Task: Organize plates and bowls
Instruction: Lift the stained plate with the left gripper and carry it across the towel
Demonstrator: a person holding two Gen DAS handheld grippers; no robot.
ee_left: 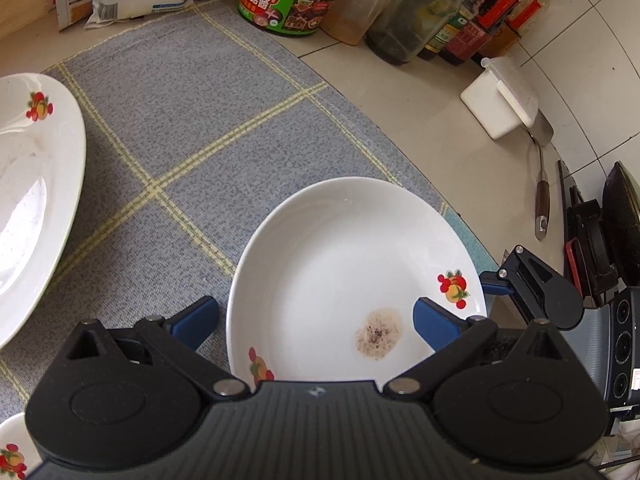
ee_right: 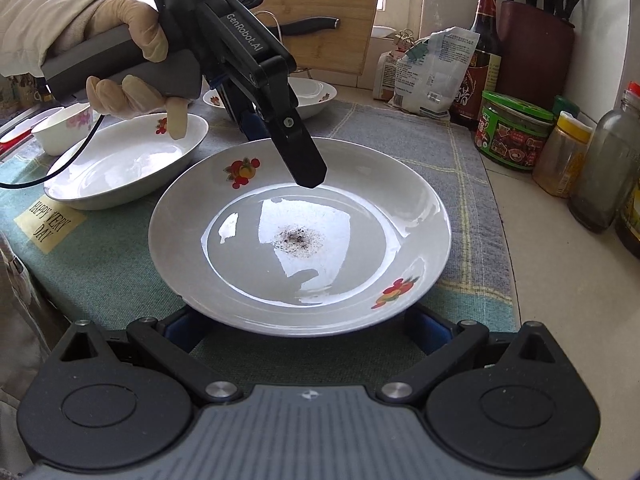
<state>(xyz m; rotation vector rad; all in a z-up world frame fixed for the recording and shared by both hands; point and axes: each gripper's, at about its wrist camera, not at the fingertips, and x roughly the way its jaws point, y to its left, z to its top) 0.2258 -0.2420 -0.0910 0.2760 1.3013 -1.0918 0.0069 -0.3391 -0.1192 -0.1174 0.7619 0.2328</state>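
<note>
A round white plate [ee_left: 344, 264] with fruit prints and a dark speckled stain sits on the grey checked cloth; it also shows in the right wrist view [ee_right: 300, 236]. My left gripper [ee_left: 316, 320] is open above the plate's near-left rim, one blue finger [ee_left: 438, 322] over the plate, the other beside it. In the right wrist view it [ee_right: 280, 136] hangs over the plate's far rim. My right gripper [ee_right: 302, 330] is open at the plate's near edge, its blue pads mostly hidden under the rim. An oval white dish [ee_right: 128, 164] lies to the left, also in the left wrist view [ee_left: 36, 200].
A small white cup [ee_right: 66, 128] and another white bowl [ee_right: 308, 96] stand behind the dishes. Sauce jars and bottles [ee_right: 516, 136] line the counter to the right. A white box [ee_left: 500, 96], a spatula [ee_left: 542, 184] and a dark appliance [ee_left: 616, 340] sit beyond the cloth.
</note>
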